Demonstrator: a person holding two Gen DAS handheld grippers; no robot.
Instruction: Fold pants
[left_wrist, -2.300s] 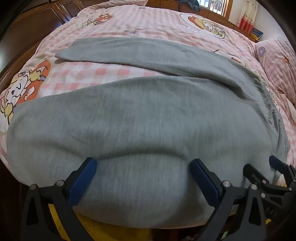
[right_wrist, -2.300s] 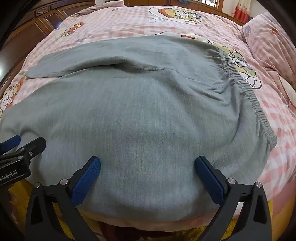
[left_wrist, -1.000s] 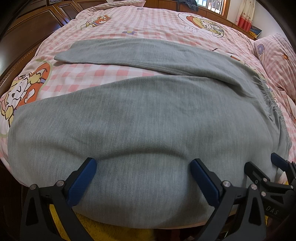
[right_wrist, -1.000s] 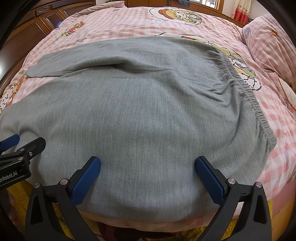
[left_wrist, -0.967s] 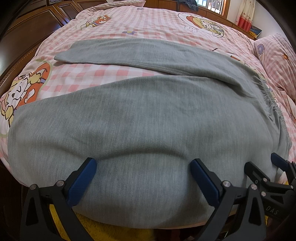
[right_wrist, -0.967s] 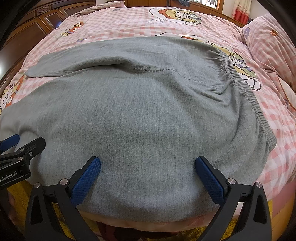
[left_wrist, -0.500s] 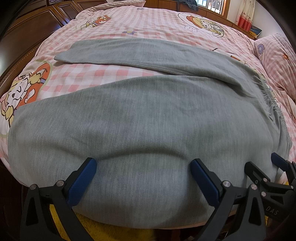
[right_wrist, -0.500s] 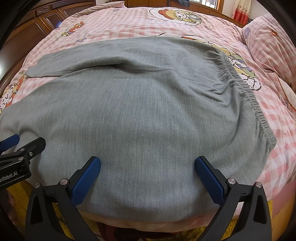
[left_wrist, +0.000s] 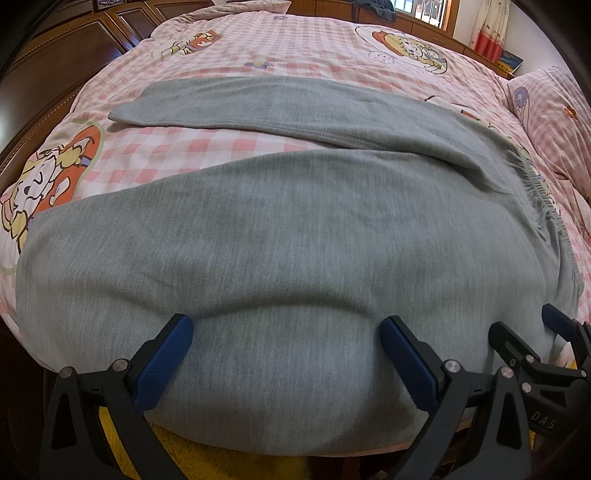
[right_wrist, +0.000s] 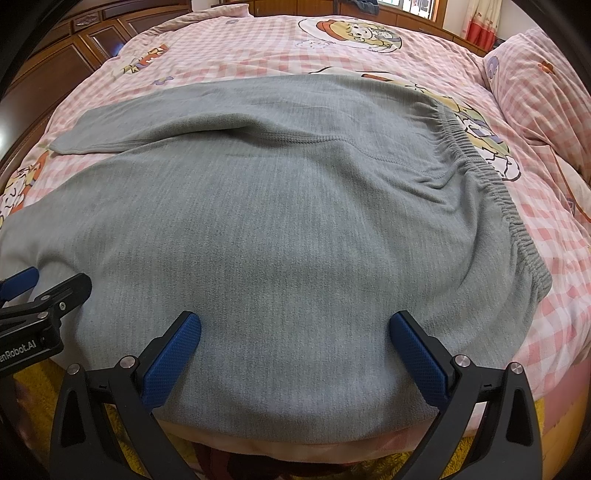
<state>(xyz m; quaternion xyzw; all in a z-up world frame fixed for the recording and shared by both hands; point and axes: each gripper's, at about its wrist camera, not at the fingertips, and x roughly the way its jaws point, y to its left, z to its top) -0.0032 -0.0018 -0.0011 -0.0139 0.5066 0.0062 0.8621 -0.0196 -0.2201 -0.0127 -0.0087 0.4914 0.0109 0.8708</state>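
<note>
Grey pants (left_wrist: 295, 229) are spread flat on the pink checked bed (left_wrist: 295, 48), near leg draped over the front edge, far leg angled away, elastic waistband (right_wrist: 491, 184) to the right. Left gripper (left_wrist: 284, 354) and right gripper (right_wrist: 295, 347) are held at that near edge, fingers wide apart, nothing clamped. Risk: if only the top layer is pinched, the leg is likely dragged unevenly and the fold skewed.

Near hem of pants (left_wrist: 280, 236) drops behind bed edge, hidden. Bedspread (right_wrist: 258, 48) under pants hidden. Right gripper (left_wrist: 524, 330) partly cut by frame edge. Left gripper (right_wrist: 55, 278): 1 finger cut off at picture's left edge.
</note>
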